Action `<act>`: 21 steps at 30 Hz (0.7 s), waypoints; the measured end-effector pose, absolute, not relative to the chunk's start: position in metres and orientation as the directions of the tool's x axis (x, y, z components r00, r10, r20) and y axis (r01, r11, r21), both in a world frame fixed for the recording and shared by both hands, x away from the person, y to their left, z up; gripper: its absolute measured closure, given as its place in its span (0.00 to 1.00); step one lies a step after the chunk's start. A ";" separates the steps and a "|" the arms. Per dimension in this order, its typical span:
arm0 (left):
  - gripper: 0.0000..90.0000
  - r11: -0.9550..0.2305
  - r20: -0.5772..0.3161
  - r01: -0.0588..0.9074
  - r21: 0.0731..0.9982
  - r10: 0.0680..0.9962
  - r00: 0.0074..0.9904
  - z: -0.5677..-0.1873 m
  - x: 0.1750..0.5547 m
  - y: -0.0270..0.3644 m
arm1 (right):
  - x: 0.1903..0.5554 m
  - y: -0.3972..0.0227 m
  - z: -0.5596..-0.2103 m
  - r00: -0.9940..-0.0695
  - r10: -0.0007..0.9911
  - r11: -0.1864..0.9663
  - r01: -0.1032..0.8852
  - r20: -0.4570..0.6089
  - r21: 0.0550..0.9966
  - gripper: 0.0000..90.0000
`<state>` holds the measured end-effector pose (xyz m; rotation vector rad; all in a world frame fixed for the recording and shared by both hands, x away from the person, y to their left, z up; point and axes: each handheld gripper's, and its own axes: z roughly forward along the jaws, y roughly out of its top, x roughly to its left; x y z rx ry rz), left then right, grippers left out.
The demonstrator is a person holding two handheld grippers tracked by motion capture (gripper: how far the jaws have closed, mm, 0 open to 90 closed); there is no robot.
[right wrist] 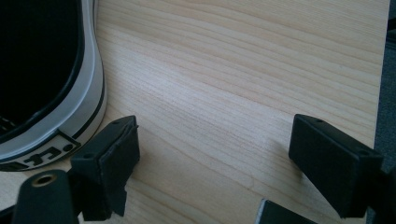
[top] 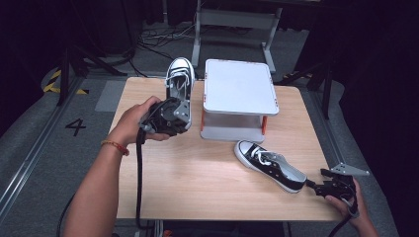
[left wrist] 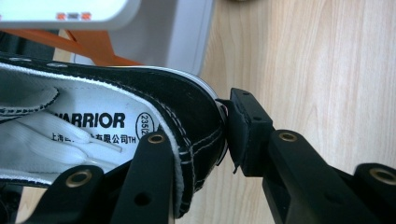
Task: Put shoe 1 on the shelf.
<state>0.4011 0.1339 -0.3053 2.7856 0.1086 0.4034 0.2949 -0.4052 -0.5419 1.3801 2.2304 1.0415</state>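
Left tool [left wrist: 224,140] clamps the sneaker's [left wrist: 140,107] heel; rack [top: 240,98] beside.

Bright, even light on the table, dark surroundings, close views slightly soft

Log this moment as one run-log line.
left hand-held gripper: shut on held shoe heel | right hand-held gripper: open beside second shoe | rack: unloaded

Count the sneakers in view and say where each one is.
2. One black canvas sneaker is clamped at its heel collar in the left gripper, beside the white two-tier rack. The other sneaker lies on the table, near the right gripper.
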 end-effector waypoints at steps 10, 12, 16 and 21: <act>0.80 -0.952 0.283 0.016 0.304 0.106 0.953 -0.286 0.416 0.115 | 0.295 -0.405 -0.542 -0.483 0.870 0.269 0.638 0.103 0.722 0.18; 0.80 -0.952 0.280 0.014 0.305 0.104 0.954 -0.283 0.418 0.111 | 0.294 -0.405 -0.542 -0.483 0.870 0.270 0.637 0.101 0.722 0.18; 0.80 -0.955 0.291 0.006 0.295 0.097 0.952 -0.277 0.424 0.104 | 0.294 -0.406 -0.542 -0.484 0.869 0.271 0.637 0.101 0.722 0.18; 0.80 -0.944 0.282 -0.001 0.331 0.097 0.955 -0.269 0.430 0.097 | 0.293 -0.406 -0.542 -0.484 0.869 0.270 0.637 0.101 0.722 0.18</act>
